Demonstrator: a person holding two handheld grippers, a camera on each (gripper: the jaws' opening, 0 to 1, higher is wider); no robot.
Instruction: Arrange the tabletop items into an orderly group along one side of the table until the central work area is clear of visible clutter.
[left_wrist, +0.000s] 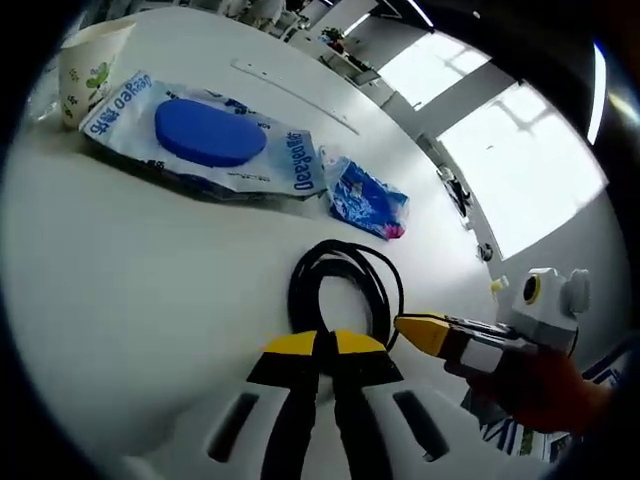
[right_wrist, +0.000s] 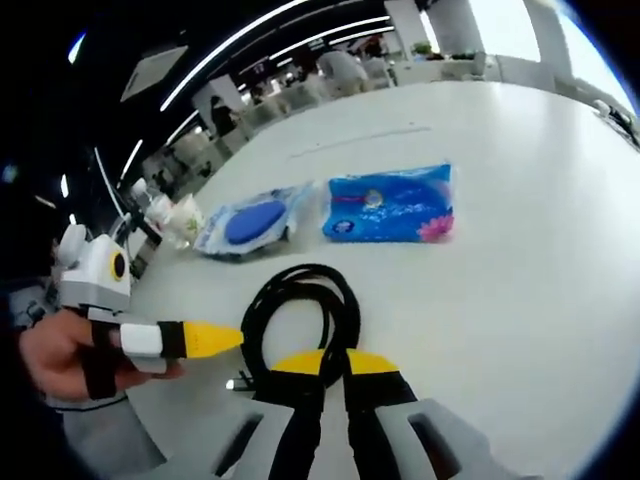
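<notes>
Apparently both grippers' jaws sit closed beside the black cable (left_wrist: 345, 285), contact unclear.

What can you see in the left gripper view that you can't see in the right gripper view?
Left gripper view: bright windows, and the right gripper at the side, its yellow tip next to the cable.

Right gripper view: long ceiling light strips, and the left gripper at the side.

Both: the black cable coiled on the white table, the wipes pack with a blue lid, and the small blue packet beside it.
</notes>
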